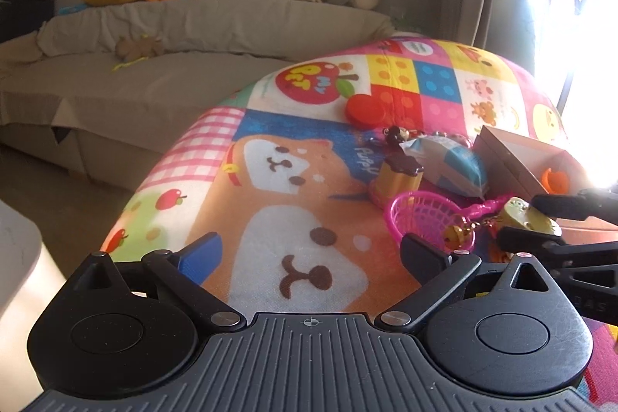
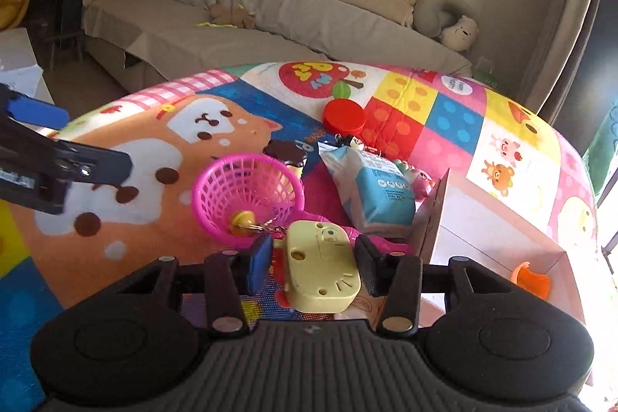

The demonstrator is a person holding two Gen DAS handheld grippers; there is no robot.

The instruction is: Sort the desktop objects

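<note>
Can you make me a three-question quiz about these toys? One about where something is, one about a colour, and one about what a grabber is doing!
1. Where is the orange cup?
A. Inside the open cardboard box
B. Inside the basket
C. On the sofa

2. What colour is the little basket?
A. Green
B. Pink
C. White

3. How does the left gripper stand?
A. Shut on the red lid
B. Shut on the milk carton
C. Open, with nothing between its fingers

Answers:
1. A: the cup sits in a corner within the box walls.
2. B: its mesh and rim are bright pink.
3. C: only the colourful mat shows in the wide gap between its fingers, while the right gripper has the yellow toy between its own.
</note>
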